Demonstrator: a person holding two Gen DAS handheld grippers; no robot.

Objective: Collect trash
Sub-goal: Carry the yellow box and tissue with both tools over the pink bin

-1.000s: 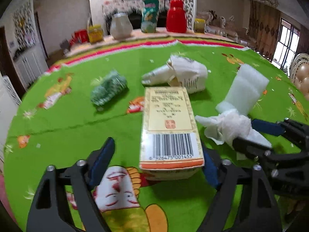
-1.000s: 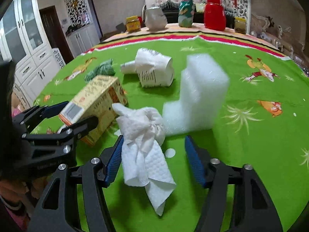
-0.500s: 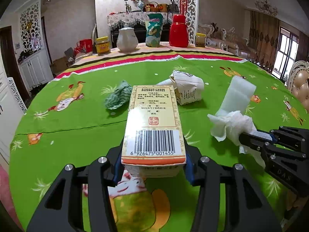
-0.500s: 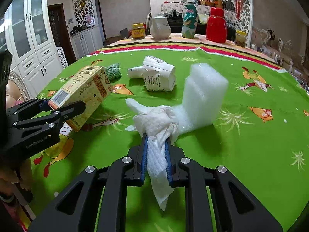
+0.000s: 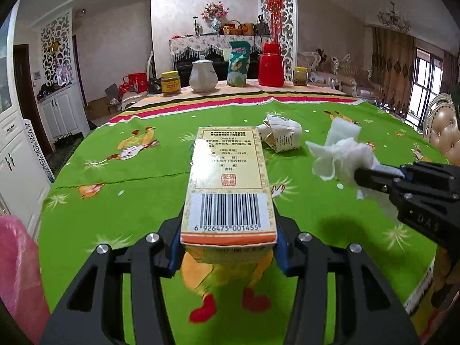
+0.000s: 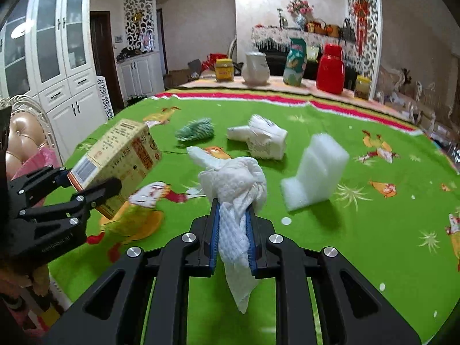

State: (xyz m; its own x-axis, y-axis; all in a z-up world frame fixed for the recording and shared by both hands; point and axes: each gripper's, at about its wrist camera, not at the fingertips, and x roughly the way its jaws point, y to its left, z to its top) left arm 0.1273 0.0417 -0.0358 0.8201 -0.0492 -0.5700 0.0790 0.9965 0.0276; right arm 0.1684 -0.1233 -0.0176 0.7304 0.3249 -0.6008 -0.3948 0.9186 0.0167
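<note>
The left gripper (image 5: 228, 247) pinches the yellow cardboard box (image 5: 228, 184) and the right gripper (image 6: 233, 230) the crumpled white paper towel (image 6: 234, 184), while foam block (image 6: 316, 169), crushed paper cup (image 6: 264, 139) and green wad (image 6: 197, 128) lie ahead, uncollected.

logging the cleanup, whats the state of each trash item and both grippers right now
left gripper: shut on the box
box: held, lifted off the table
right gripper: shut on the paper towel
paper towel: crumpled, held, tail hanging
foam block: upright on the tablecloth
crushed paper cup: lying on its side
green wad: lying loose
</note>
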